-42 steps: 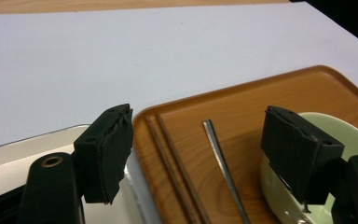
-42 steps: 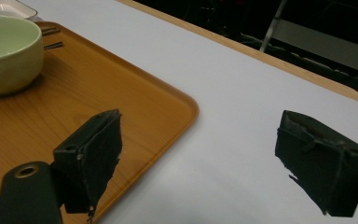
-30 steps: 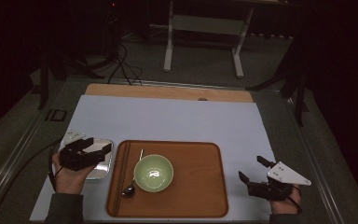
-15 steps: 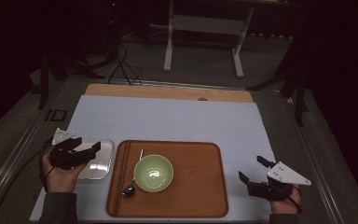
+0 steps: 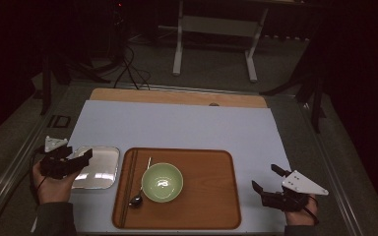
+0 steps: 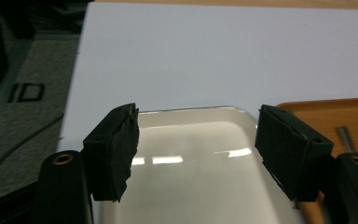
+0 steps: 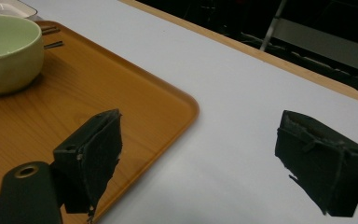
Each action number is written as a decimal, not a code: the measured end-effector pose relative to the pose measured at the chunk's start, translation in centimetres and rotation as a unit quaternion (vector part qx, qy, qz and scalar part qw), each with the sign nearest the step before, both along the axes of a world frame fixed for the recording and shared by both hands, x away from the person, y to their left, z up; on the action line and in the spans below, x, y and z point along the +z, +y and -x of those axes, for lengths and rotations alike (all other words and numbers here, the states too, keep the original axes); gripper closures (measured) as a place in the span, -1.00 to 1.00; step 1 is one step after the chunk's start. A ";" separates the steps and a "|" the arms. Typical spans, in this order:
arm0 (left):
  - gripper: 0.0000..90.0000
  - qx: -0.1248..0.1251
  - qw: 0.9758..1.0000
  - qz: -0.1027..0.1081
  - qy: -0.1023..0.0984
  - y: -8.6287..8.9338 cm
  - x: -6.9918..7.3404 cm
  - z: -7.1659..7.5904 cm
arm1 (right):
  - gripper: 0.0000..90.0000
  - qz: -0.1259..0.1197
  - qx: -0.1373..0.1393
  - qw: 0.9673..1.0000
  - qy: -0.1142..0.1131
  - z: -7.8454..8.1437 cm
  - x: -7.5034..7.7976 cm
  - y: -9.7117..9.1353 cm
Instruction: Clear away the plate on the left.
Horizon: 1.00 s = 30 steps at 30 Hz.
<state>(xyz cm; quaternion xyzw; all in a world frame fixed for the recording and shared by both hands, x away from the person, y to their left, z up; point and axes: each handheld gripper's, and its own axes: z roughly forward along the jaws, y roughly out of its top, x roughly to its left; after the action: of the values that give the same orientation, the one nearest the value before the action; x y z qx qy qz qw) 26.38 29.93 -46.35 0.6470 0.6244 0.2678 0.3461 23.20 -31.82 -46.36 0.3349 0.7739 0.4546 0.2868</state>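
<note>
Steel dish [image 5: 98,166] rim beneath left tool's [image 5: 85,156] spread, closing jaws.

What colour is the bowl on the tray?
Pale green. The bowl shows best in the high view, sitting on the brown wooden tray.

Black grippers w/ grey triangular plates, black foam-padded fingers [image 6: 114,154], brass screws; dark sleeves.

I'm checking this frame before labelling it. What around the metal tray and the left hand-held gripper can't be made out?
- Metal tray: near edge cut off by the bottom of the left gripper view; in the high view the left hand-held gripper covers its left rim.
- Chopsticks: too thin and dark in the high view to count.
- Spoon: bowl hides part of it.
</note>
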 end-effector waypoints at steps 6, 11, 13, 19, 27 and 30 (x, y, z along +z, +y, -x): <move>-0.21 0.016 1.000 0.002 0.009 1.2 -0.3 0.2 | -0.69 0.000 0.000 1.000 0.000 0.0 0.0 0.0; -0.20 0.026 0.999 -0.003 0.019 1.8 -0.8 0.0 | -0.69 0.000 0.000 1.000 0.000 0.0 0.0 0.0; -0.21 0.029 0.999 -0.004 0.023 1.9 -1.0 -0.1 | -0.69 0.000 0.000 1.000 0.000 0.0 0.0 0.0; -0.21 0.034 0.998 -0.008 0.042 2.4 -1.7 -0.4 | -0.69 0.000 0.000 1.000 0.000 0.0 0.0 0.0; -0.09 0.037 0.997 -0.008 0.072 3.0 -2.6 -0.6 | -0.69 0.000 0.000 1.000 0.000 0.0 0.0 0.0; -0.07 0.041 0.996 -0.007 0.084 3.3 -3.1 -0.7 | -0.69 0.000 -0.001 1.000 0.001 0.0 0.0 0.0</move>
<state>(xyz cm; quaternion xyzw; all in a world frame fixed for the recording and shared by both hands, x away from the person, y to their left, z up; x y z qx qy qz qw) 27.09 33.22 -49.45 0.6437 0.6752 0.2309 0.2765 23.16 -31.82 -46.33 0.3358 0.7738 0.4541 0.2866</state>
